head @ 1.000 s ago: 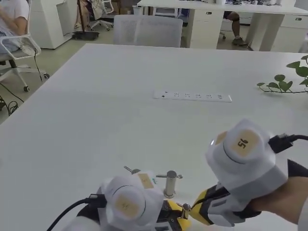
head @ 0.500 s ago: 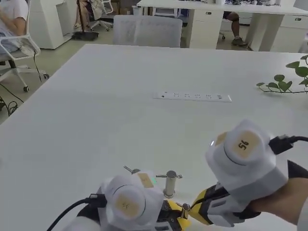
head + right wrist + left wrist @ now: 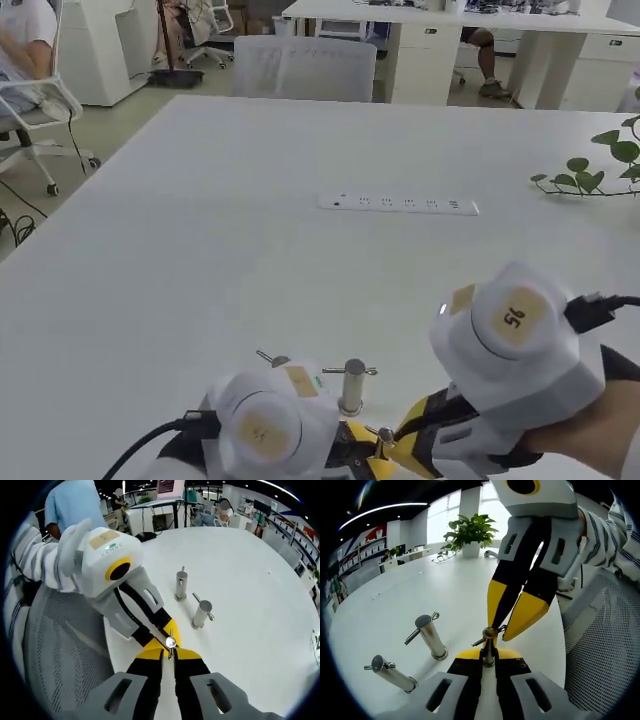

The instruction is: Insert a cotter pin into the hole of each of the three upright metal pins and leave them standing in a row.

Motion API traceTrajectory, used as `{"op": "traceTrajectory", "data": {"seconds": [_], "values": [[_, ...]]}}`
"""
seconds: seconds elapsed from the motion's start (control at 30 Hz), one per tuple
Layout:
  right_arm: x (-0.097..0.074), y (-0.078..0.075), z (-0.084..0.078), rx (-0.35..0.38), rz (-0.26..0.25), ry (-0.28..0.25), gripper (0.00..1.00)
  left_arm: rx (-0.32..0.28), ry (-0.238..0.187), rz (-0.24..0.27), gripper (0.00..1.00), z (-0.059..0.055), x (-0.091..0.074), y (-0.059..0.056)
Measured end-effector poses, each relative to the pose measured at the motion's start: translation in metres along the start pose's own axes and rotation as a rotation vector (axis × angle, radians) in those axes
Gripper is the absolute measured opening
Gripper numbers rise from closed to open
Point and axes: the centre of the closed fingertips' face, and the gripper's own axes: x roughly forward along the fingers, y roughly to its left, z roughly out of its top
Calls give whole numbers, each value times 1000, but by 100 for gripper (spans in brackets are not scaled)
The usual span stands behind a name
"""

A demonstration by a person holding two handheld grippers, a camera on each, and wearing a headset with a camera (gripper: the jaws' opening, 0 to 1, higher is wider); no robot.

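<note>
Bright, even indoor light; soft shadows; sharp focus; fisheye edges bend strongly.

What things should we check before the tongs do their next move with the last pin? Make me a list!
1. Left tongs gripping the third metal pin: ok, they are shut on its shaft.
2. Right tongs holding the cotter pin: ok, they are shut at the pin's top.
3. Cotter pin fully through the hole: cannot tell. One end sticks out at the side, and the tongs hide the rest.
4. Middle metal pin and far metal pin upright, each with a cotter pin through it: ok.
5. Third metal pin's base resting on the table: cannot tell, because the left tongs cover it.
</note>
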Motion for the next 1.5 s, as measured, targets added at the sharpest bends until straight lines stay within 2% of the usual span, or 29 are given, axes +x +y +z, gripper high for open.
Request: {"op": "traceTrajectory", "data": {"seconds": [0.13,0.43,0.77,1.5], "values": [[-2,-2,0,0,-5,-11,11,1,2,1,7,0,0,0],[-5,-1,-13,37,-3,-4,10,1,3,0,7,0,0,1],[-5,-3,-8,32,-13,-35,5,1,2,-1,7,0,0,1],[-1,-3,-2,70,-18,-63,5,-22,10,22,7,0,0,2]]}}
